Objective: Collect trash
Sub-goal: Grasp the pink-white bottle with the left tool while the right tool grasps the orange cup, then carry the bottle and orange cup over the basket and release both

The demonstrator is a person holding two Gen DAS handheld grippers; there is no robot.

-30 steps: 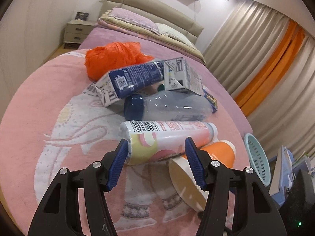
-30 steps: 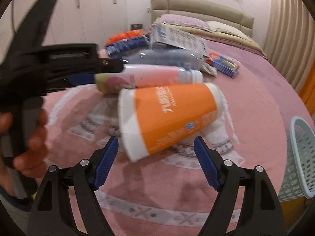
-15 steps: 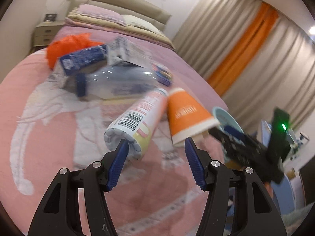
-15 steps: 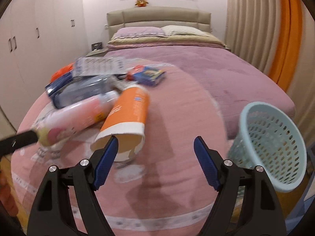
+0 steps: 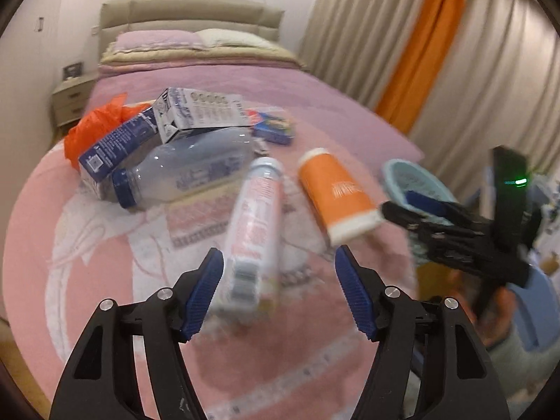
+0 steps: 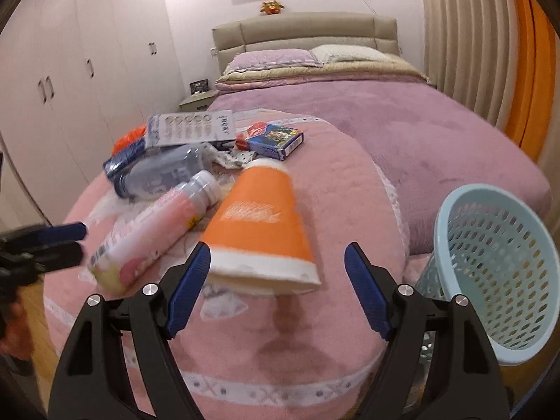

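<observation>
Working at the near end of a pink blanket (image 6: 332, 175) on the bed, with trash heaped there, probably so everything sits close to the basket (image 6: 497, 280) standing off the blanket's right edge.

Reaching with the left gripper (image 5: 278, 255) slanted downward over a pink bottle (image 5: 255, 217), with its jaws opening. Straddling the bottle's barcode end: near the left pad, clear of the right one, so spread rather than pinching. Lying lengthwise, cap pointing far.

Reaching with the right gripper (image 6: 277, 250) at a similar downward slant toward an orange paper cup (image 6: 259, 224). Spread wide around the cup's white rim: left pad just beside the rim, right pad well apart. Cannot tell whether the cup rests on the blanket or rides on that left finger; a shadow beneath hints at a lift.

Farther back and to the left, untouched: a clear bottle (image 5: 189, 171) on its side, a grey carton (image 5: 199, 112) leaning on top, an orange bag (image 5: 94, 126) behind, a small blue box (image 6: 276, 140) to the right.

Probably lining up the two nearest pieces first, one per hand, for a short swing rightward into the basket.
</observation>
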